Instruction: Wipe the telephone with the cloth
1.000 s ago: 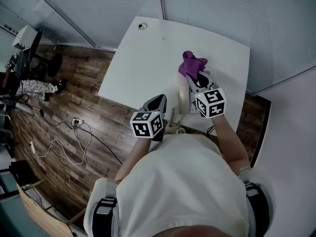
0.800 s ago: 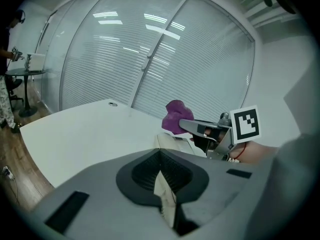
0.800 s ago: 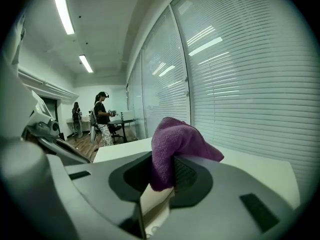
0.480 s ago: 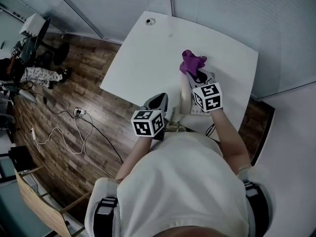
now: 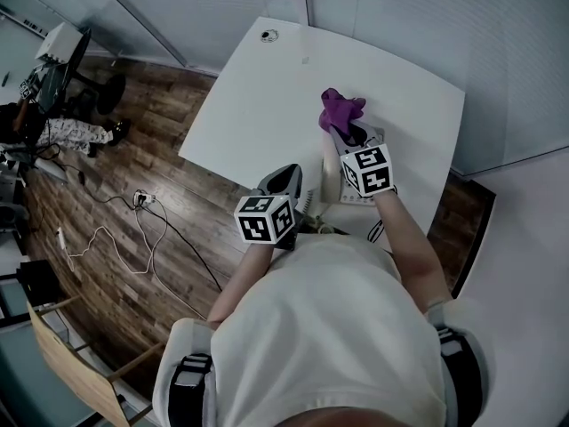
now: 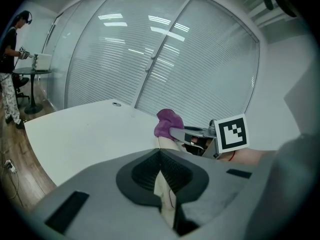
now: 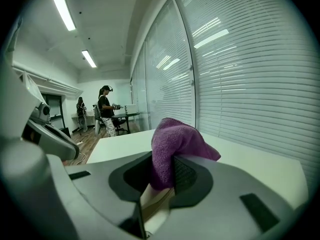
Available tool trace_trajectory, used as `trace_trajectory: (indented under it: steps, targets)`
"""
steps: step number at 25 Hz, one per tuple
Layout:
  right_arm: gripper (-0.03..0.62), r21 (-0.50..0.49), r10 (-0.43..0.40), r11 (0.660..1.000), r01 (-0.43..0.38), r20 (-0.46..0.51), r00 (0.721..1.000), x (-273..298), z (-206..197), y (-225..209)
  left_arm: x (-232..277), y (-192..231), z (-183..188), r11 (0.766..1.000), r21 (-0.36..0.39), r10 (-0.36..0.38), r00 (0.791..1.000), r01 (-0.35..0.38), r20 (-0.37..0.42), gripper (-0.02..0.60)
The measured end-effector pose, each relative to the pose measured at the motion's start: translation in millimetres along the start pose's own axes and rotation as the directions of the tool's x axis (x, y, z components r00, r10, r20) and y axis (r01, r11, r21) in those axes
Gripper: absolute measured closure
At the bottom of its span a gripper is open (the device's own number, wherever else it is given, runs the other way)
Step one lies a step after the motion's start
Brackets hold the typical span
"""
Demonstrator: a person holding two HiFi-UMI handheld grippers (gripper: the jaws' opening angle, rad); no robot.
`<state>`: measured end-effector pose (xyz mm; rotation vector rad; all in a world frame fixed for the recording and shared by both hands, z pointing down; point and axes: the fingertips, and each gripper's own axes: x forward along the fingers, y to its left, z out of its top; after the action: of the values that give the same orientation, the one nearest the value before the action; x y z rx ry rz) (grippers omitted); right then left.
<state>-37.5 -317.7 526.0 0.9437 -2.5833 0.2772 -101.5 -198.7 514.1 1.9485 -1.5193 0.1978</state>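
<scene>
A beige telephone (image 5: 331, 174) lies near the white table's (image 5: 258, 105) front edge. My right gripper (image 5: 349, 133) is over it, shut on a purple cloth (image 5: 340, 109) that bunches out past the jaw tips. In the right gripper view the cloth (image 7: 175, 146) is pinched between the pads, with the telephone (image 7: 154, 200) showing just below. My left gripper (image 5: 283, 181) stays to the left of the telephone at the table's front edge, shut with nothing seen in it. From the left gripper view I see the cloth (image 6: 167, 124) and the right gripper (image 6: 192, 133) ahead.
A round cable hole (image 5: 268, 36) sits at the table's far corner. Glass walls with blinds run behind the table. Cables (image 5: 142, 238) lie on the wooden floor to the left. A person (image 7: 106, 110) stands at a desk far off.
The right gripper with the cloth has shifted slightly left and farther along the telephone. The left gripper has stayed where it was.
</scene>
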Motion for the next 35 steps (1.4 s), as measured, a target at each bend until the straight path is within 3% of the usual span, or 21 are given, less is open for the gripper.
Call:
trace_trajectory:
  steps: [35]
  targets:
    - [0.505, -0.032, -0.014, 0.999, 0.014, -0.019, 1.000, -31, -16, 37, -22, -1, -16, 1.000, -0.007, -0.015, 1.000, 0.015, 0.005, 0.560]
